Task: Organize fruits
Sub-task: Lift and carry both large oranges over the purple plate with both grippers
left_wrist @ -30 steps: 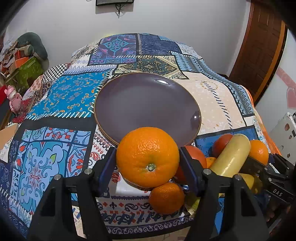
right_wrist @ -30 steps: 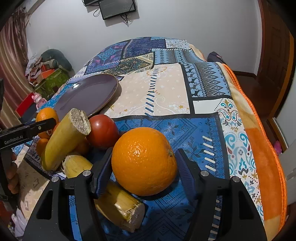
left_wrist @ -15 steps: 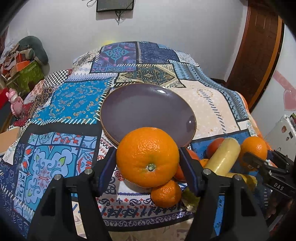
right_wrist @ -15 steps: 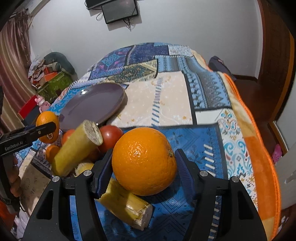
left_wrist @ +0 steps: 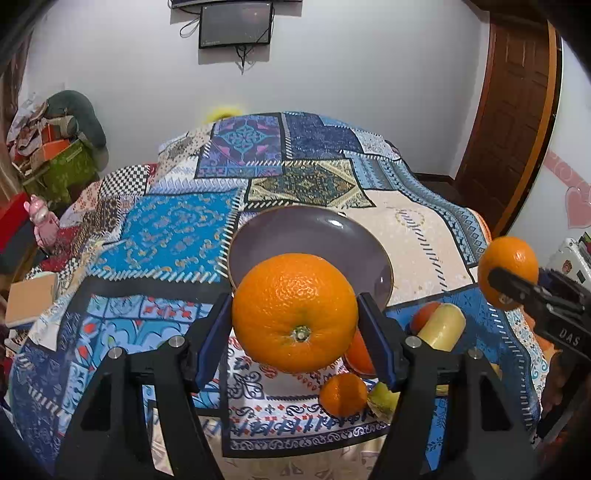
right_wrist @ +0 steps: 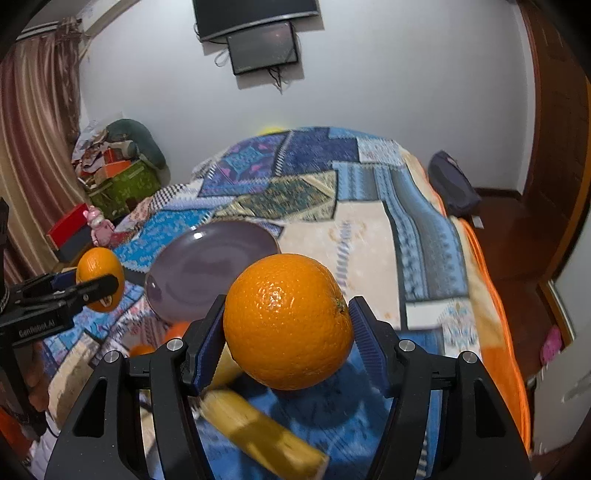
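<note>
Where the blue-padded fingers (left_wrist: pixel 216 338) of the left gripper (left_wrist: pixel 295 336) meet, they clamp a large round orange (left_wrist: pixel 295 312), stem scar facing the camera, held in the air above the near edge of the round purple ceramic plate (left_wrist: pixel 314 236).

Right gripper (right_wrist: pixel 288 332): ribbed blue fingers (right_wrist: pixel 365 339) closed on a second large round orange (right_wrist: pixel 288 321), likewise held aloft, nearer the camera than the plate (right_wrist: pixel 210 273) and to its right. From the left wrist view this gripper and its orange (left_wrist: pixel 508 271) appear well right of the plate.

Plate: bare, lying flat on the patchwork-patterned bedspread (left_wrist: pixel 177 236) that covers the bed.

Loose fruit on the bedspread, all on the near side of the plate:
- small orange mandarin (left_wrist: pixel 343 395)
- pale yellow cut banana piece (left_wrist: pixel 441 326), tilted
- red tomato (left_wrist: pixel 424 315), partly hidden behind the banana piece
- further yellow banana piece (right_wrist: pixel 262 432), blurred, below the right gripper

Surroundings beyond the plate: white wall with a small dark wall-mounted screen (left_wrist: pixel 236 24); brown wooden door (left_wrist: pixel 513 122) to its right; pile of boxes and cloth (left_wrist: pixel 55 147) to its left.
</note>
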`<state>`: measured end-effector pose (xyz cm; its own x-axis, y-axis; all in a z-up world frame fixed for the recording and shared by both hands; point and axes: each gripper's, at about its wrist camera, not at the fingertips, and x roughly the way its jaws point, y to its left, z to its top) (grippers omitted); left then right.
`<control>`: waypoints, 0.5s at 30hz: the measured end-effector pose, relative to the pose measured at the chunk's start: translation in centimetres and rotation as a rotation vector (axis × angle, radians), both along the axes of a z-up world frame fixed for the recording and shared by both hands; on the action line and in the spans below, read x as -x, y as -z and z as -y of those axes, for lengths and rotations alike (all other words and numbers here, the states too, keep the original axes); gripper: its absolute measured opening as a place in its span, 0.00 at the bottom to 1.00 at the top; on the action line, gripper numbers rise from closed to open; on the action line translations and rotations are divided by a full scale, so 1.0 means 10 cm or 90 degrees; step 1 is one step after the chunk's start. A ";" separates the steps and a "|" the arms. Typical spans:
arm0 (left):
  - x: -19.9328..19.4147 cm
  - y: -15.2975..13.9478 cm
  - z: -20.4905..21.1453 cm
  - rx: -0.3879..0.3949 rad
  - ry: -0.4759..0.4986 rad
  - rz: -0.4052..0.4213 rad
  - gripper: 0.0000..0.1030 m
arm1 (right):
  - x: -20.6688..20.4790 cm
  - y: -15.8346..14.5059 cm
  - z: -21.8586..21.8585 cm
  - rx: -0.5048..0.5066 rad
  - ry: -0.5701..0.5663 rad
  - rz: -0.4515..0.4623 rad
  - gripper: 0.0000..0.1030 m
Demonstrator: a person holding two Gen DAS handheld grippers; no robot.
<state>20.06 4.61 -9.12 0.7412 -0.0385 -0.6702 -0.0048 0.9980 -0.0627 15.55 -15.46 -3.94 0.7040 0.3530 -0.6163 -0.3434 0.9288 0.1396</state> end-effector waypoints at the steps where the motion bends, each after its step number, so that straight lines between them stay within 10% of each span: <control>1: 0.00 -0.03 -0.01 -0.002 0.000 0.003 0.65 | -0.01 -0.02 -0.03 0.000 -0.004 0.004 0.60; 15: -0.27 -0.21 -0.18 -0.012 -0.005 0.016 0.65 | -0.29 -0.14 -0.48 0.001 -0.060 0.051 0.60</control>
